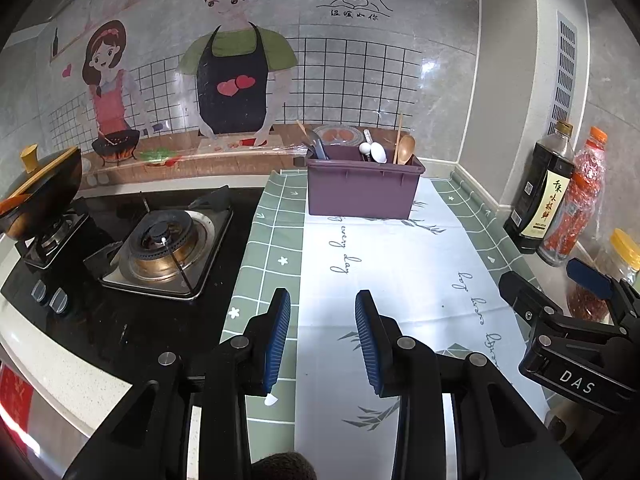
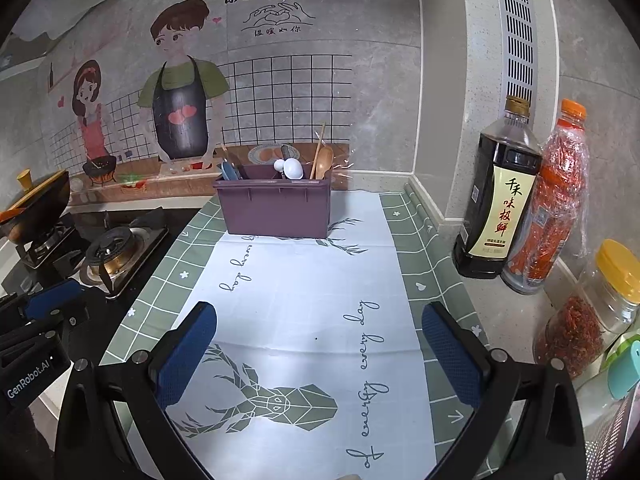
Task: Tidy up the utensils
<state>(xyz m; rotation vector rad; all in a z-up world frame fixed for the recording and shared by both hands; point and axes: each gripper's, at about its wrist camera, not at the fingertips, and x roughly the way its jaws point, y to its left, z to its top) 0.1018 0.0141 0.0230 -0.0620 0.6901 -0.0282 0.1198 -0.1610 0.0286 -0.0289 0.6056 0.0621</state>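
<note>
Both pairs of tongs hang low over the tabletop, empty and spread. From the left wrist view, the left tongs (image 1: 322, 340) sit at 6 o'clock with blue ribbed pads parted over the seam between the green checked mat (image 1: 272, 240) and the white deer-print cloth (image 1: 400, 264). From the right wrist view, the right tongs (image 2: 320, 354) gape wider, the printed deer head showing between the two fingers.

Well beyond them, at 12 o'clock, a purple utensil bin (image 2: 276, 210) stands upright on the far end of the cloth, near the wall mural. Inside it, divided into compartments, a blue utensil (image 2: 230, 171) leans at the left end, white spoons (image 2: 292, 168) rest in the middle, and a wooden spoon (image 2: 325, 162) stands with a wooden chopstick (image 2: 318, 152) at the right end.

At 9 to 10 o'clock in the left wrist view lies the black gas stove (image 1: 168, 240), with a dark wok (image 1: 36, 196) on the far burner. At 2 to 3 o'clock in the right wrist view, a soy sauce bottle (image 2: 500, 192) stands touching a plastic bottle of dried red chilies (image 2: 548, 208), and a yellow-lidded jar (image 2: 616, 284) sits nearer the camera, all against the right wall.
</note>
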